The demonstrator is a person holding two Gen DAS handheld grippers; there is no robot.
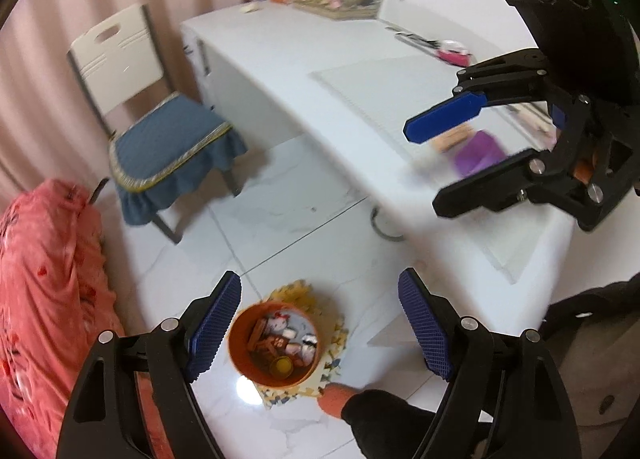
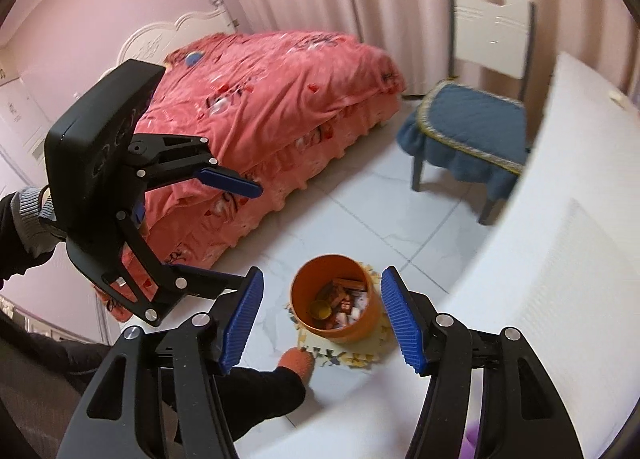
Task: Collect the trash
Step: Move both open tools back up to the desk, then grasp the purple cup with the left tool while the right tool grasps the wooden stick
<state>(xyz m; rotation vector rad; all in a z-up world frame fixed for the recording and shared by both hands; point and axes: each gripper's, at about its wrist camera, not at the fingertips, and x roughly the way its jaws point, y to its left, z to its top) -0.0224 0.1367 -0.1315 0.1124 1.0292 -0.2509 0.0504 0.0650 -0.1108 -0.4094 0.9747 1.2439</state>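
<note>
Both tools hang released and empty: our left tool (image 1: 320, 327) straight above the orange bin (image 1: 274, 343) on the floor, our right tool (image 2: 322, 315) too. Next trash, the purple piece (image 1: 478, 151), lies on the bench (image 1: 320, 71) by the right tool, so that's nearer.

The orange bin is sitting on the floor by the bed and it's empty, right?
Not quite. The orange bin does sit on the floor near the bed, but it isn't empty: wrappers and a small yellow cap lie inside it. The right wrist view shows this, looking down into it.
</note>
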